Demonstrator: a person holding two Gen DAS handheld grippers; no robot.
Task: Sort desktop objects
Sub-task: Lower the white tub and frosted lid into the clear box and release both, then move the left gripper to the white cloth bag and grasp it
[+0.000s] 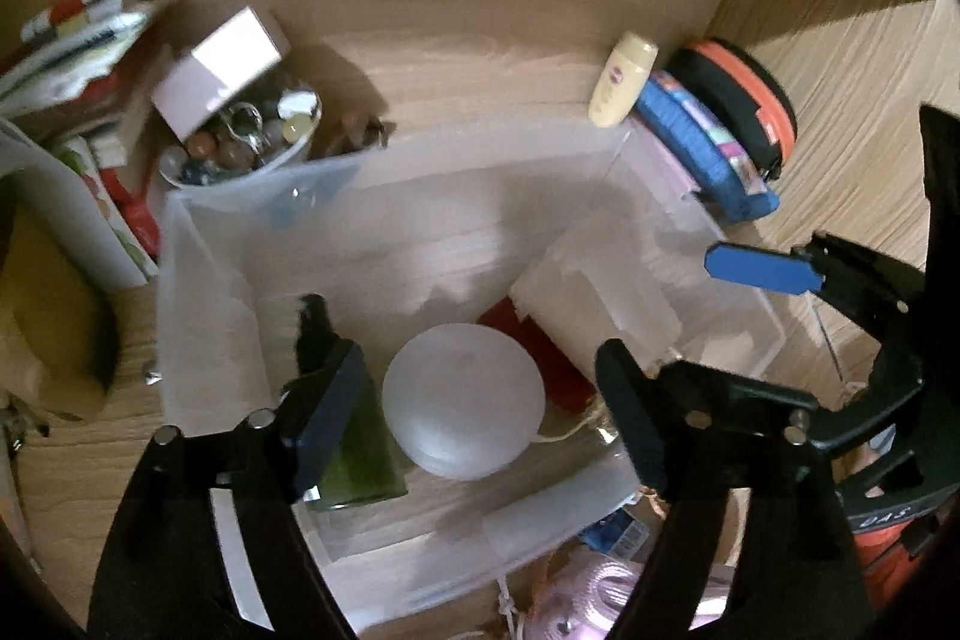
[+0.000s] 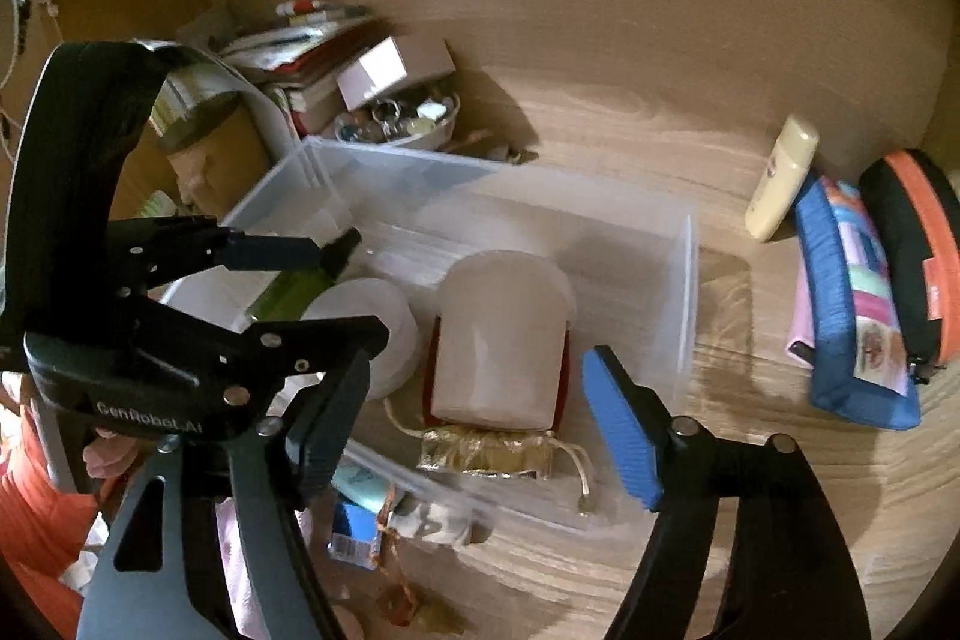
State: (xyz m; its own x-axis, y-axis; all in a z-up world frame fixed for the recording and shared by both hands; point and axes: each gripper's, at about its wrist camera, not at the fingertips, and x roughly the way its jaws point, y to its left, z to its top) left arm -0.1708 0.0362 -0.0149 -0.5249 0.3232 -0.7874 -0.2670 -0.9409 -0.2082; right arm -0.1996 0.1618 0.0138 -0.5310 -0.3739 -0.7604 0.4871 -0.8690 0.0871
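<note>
While both grippers hang over the clear bin [image 2: 690,280] on the counter [image 2: 600,142], nothing is held.

Left gripper [image 1: 474,370]: jaws spread wide, empty, poised above the bin's near end, straddling the frosted round lid [image 1: 463,400]; green bottle [image 1: 360,460] directly under its left finger.

Right gripper [image 2: 480,412]: jaws spread wide, empty, over the white tub [image 2: 501,334] and gold pouch [image 2: 486,454].

Already binned: lid, tub, green bottle, pouch.

Unsorted: cream bottle [image 2: 783,178], leaning on the blue pouch [image 2: 852,310] beyond the bin's right wall. Its long axis runs away from the jaws, cap far. Judged the right gripper's reach; the left is well apart.
</note>
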